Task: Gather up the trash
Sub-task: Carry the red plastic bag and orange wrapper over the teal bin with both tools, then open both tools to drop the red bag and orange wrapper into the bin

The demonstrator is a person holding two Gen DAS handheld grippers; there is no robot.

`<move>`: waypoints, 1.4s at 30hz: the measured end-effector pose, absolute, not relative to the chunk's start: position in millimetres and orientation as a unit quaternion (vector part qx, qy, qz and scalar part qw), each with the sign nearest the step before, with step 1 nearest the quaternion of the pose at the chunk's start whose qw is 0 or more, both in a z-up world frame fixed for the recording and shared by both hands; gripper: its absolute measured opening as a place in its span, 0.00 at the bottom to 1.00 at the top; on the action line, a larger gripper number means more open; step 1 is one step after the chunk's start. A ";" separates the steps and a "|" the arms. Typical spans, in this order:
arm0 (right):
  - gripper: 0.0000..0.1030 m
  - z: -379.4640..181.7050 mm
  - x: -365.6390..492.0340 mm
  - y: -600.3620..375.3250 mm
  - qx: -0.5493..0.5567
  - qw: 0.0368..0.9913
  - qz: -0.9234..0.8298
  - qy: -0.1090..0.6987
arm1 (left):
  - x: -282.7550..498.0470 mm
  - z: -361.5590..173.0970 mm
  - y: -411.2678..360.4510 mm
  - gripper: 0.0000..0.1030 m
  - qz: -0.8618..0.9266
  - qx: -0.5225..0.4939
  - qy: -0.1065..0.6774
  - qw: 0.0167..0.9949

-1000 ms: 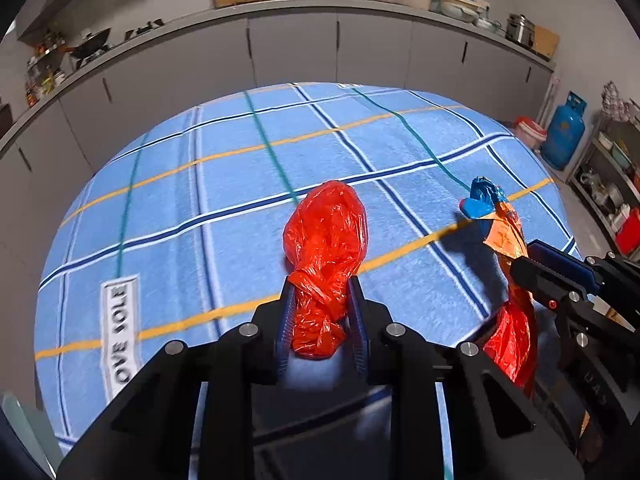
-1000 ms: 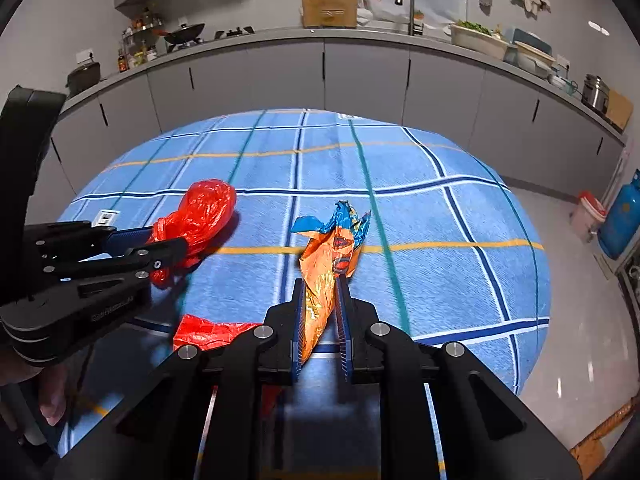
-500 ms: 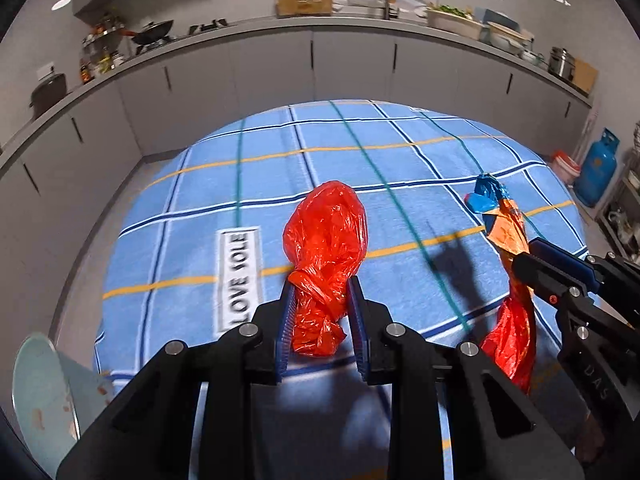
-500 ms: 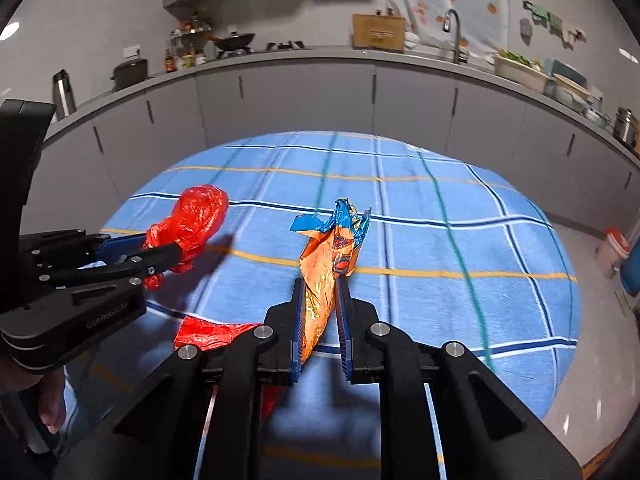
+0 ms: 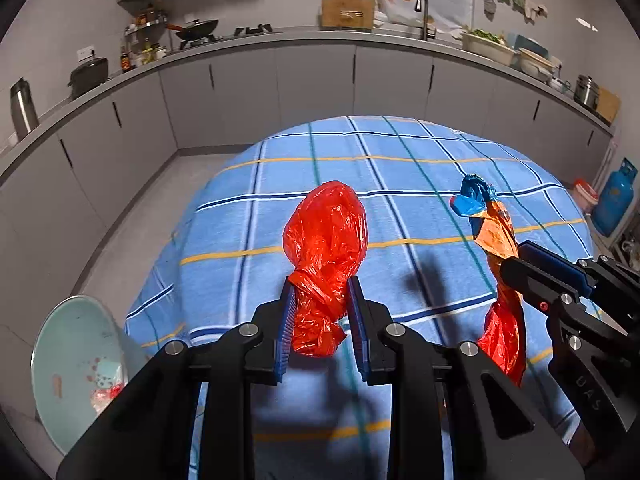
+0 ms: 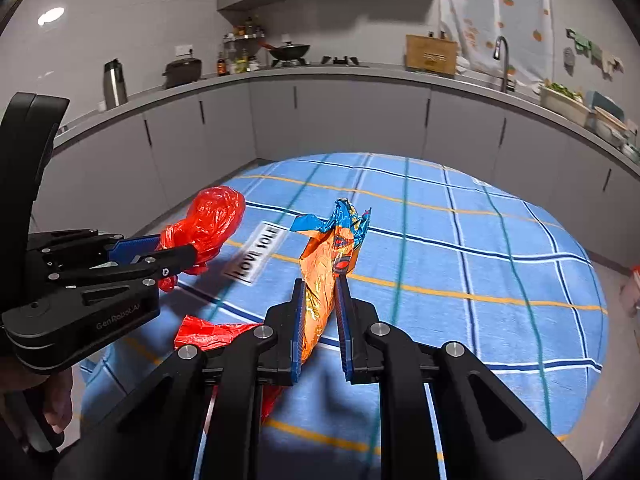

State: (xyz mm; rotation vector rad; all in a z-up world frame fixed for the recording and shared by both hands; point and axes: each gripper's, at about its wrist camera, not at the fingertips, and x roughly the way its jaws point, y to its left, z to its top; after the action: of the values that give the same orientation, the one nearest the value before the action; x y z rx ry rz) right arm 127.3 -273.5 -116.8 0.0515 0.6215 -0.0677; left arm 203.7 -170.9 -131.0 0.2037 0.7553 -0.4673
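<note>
1. Since the earlier frames, you have swung both tools leftward; a pale bin (image 5: 76,364) now shows at lower left.
2. Your left tool (image 5: 320,300) clamps the knotted red bag (image 5: 326,240) above the blue checked table (image 5: 400,168).
3. Your right tool (image 6: 320,292) pinches the orange snack wrapper (image 6: 328,264), red plastic (image 6: 212,334) hanging beneath.

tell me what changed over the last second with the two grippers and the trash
Both grippers swung left along the table: the counter's left end with the wok and kettle came into view, and a pale green bin appeared at lower left of the left wrist view. Nothing was grasped or released. The left gripper still clamps the red bag, the right gripper the orange and blue wrapper.
</note>
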 end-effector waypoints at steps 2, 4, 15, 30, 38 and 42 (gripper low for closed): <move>0.15 -114.6 128.5 -264.4 0.025 0.953 -0.020 0.302 | 201.8 -129.2 -160.4 0.25 -0.218 0.095 0.363 0.901; 0.15 -112.4 127.9 -254.8 0.022 0.954 -0.006 0.297 | 200.3 -127.4 -147.1 0.25 -0.209 0.091 0.363 0.904; 0.15 -89.6 169.8 -145.5 -0.012 0.952 0.134 0.274 | 200.7 -109.8 -10.9 0.25 -0.068 0.060 0.353 0.931; 0.27 -100.4 221.0 -26.5 -0.057 0.929 0.252 0.266 | 209.5 -135.7 112.0 0.33 0.038 -0.002 0.388 0.921; 0.42 -93.9 207.9 -51.2 -0.030 0.937 0.232 0.258 | 199.2 -133.1 114.3 0.73 0.061 -0.001 0.377 0.924; 0.49 -73.8 180.9 -72.7 -0.008 0.950 0.206 0.235 | 173.7 -105.2 111.8 0.82 0.070 -0.003 0.331 0.941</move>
State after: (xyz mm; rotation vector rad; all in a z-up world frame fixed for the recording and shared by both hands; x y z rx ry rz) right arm 180.9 -72.7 -73.8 -0.0165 0.4777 0.4193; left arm 173.7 111.8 -105.2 -0.0054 0.6755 0.1426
